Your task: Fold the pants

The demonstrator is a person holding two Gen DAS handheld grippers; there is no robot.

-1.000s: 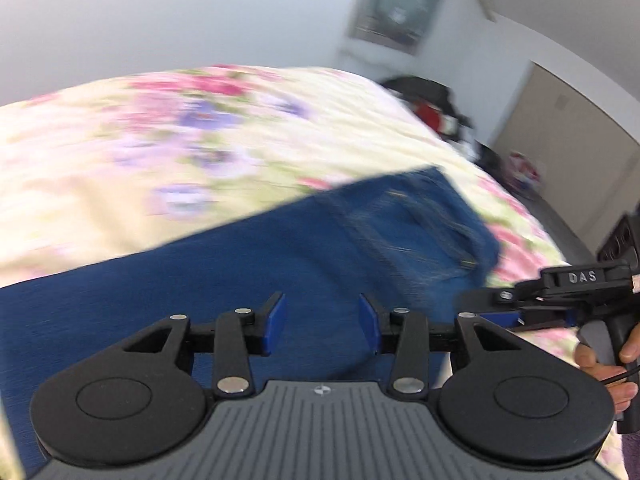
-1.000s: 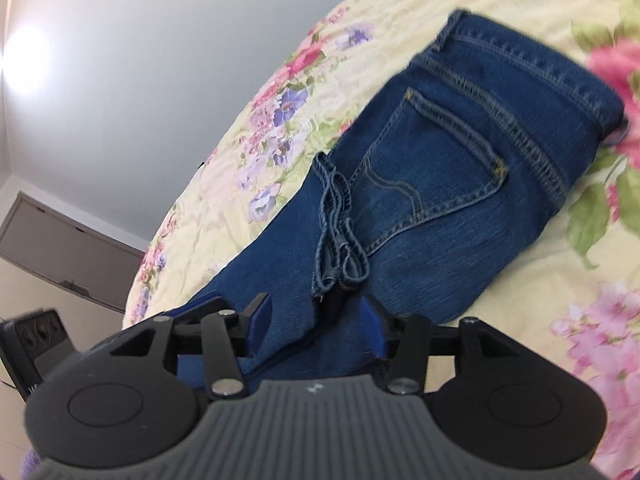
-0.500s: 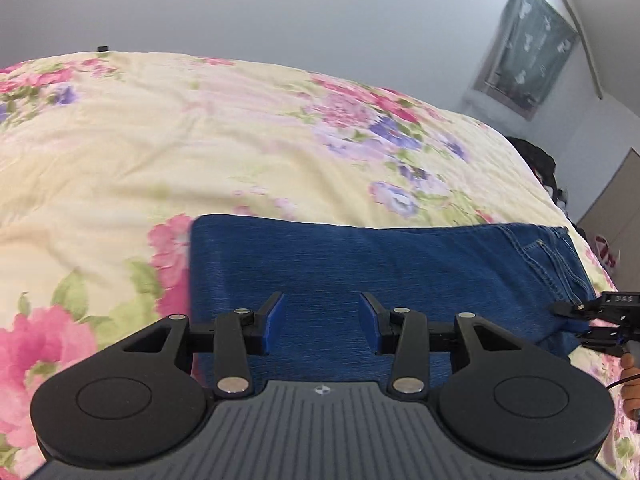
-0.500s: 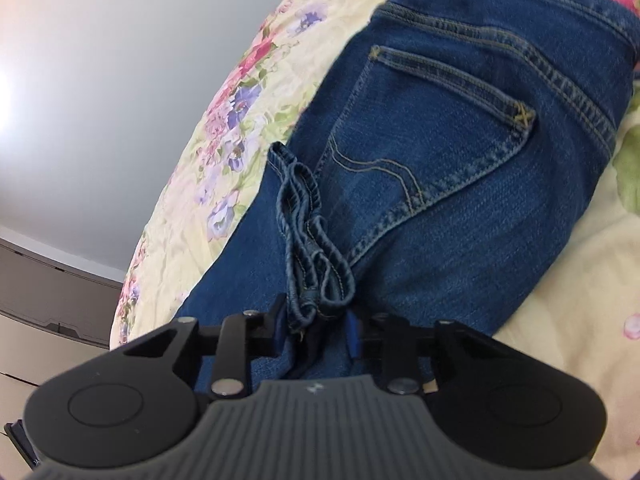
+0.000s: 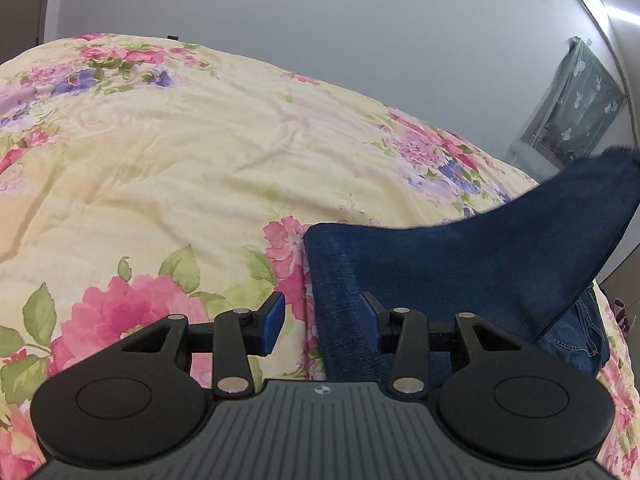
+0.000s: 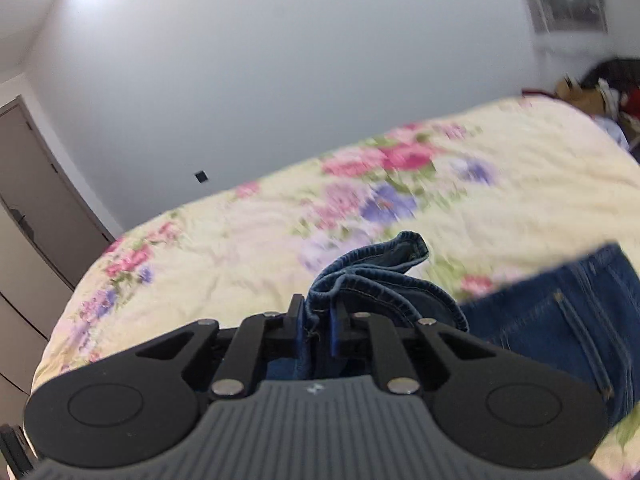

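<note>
Right wrist view: your right gripper (image 6: pixel 316 330) clamps the jeans' (image 6: pixel 560 320) hem (image 6: pixel 380 276), lifting it to fold; your left gripper (image 5: pixel 322 326) waits spread, straddling the fold edge (image 5: pixel 316 276).

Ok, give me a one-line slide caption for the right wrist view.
Right gripper shut on the bunched hem of the jeans, lifting it above the floral bedspread.

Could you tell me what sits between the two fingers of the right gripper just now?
A bunched hem of the blue denim jeans is pinched between the right gripper fingers, seen in the right wrist view.
</note>
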